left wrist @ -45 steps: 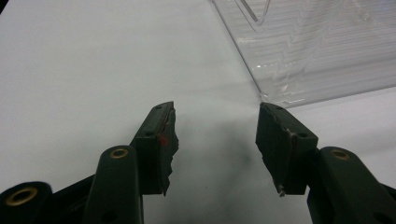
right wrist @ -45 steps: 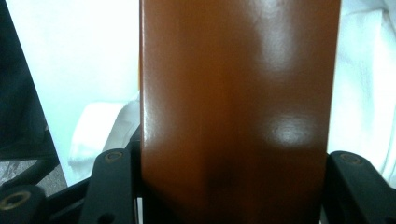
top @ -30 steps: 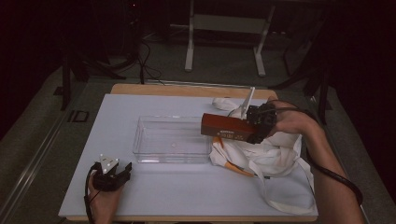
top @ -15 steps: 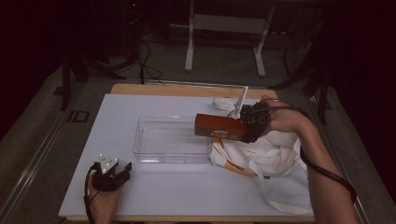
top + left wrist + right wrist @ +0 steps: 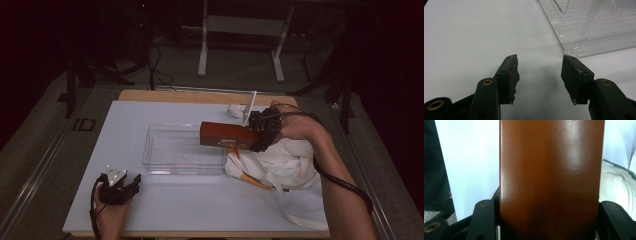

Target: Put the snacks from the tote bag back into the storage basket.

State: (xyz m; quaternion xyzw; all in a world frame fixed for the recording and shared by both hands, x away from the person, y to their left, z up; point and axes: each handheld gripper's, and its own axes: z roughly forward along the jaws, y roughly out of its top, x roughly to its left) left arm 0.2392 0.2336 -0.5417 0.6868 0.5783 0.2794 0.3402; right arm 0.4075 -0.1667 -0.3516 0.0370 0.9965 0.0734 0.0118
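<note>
- right tongs [image 5: 256,134] pinching one end of a long brown rectangular box [image 5: 229,136], held level at frame centre, above the right rim of the clear plastic tray [image 5: 165,159].
- left tongs [image 5: 134,181] spread, empty, resting on the white tabletop [image 5: 170,210], lower left.
- crumpled white cloth bag [image 5: 290,165] beside the tray, right.

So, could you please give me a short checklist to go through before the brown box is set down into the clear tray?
1. Right gripper clamped on the brown box: ok.
2. Box over the clear tray: ok, its free end hangs above the tray's right end.
3. Tray bare inside: ok.
4. Left gripper open, off the tray: ok.
5. White bag clear of the tray: cannot tell.
</note>
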